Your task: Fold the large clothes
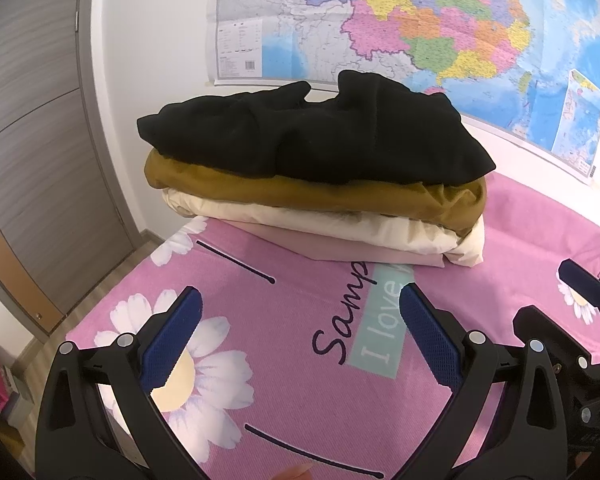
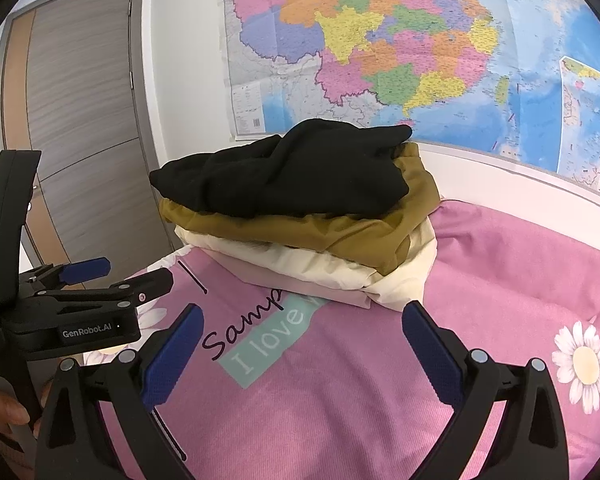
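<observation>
A stack of folded clothes lies on the pink bed ahead of both grippers. On top is a black garment (image 1: 320,136) (image 2: 292,172), under it a mustard one (image 1: 308,196) (image 2: 340,232), then a cream one (image 1: 340,228) (image 2: 380,276) and a pale pink one (image 1: 332,248) (image 2: 300,288). My left gripper (image 1: 300,320) is open and empty above the bedsheet, well short of the stack. It also shows in the right wrist view (image 2: 100,276) at the left. My right gripper (image 2: 300,344) is open and empty, also short of the stack. Its blue fingers (image 1: 580,284) show at the right edge of the left wrist view.
The bed has a pink flowered sheet (image 1: 284,360) (image 2: 500,280) with printed words. A large map (image 1: 400,32) (image 2: 420,48) hangs on the wall behind the stack. A grey door (image 1: 32,160) (image 2: 84,120) stands at the left. Wooden floor (image 1: 112,280) runs beside the bed.
</observation>
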Demonstrator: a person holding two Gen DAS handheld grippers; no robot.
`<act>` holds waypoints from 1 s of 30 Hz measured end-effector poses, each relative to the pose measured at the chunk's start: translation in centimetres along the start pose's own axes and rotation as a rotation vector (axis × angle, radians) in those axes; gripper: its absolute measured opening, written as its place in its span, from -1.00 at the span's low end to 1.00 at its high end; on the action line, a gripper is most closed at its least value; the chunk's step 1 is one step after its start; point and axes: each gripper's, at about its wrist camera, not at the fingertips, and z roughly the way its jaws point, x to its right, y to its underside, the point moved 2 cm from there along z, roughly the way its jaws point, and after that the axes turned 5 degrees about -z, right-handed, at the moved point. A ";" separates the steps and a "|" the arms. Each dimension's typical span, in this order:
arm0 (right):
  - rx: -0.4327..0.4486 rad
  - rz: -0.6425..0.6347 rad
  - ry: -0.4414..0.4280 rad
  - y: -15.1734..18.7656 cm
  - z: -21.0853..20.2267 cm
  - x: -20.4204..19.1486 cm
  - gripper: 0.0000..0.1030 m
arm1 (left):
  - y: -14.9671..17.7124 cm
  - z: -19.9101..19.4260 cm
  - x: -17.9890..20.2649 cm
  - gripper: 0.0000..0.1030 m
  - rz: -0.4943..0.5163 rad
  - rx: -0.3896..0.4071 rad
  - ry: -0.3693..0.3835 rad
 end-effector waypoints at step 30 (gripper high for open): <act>-0.005 0.009 0.001 0.1 -0.3 0.0 0.88 | 0.5 -0.6 0.8 0.89 0.010 -0.004 0.001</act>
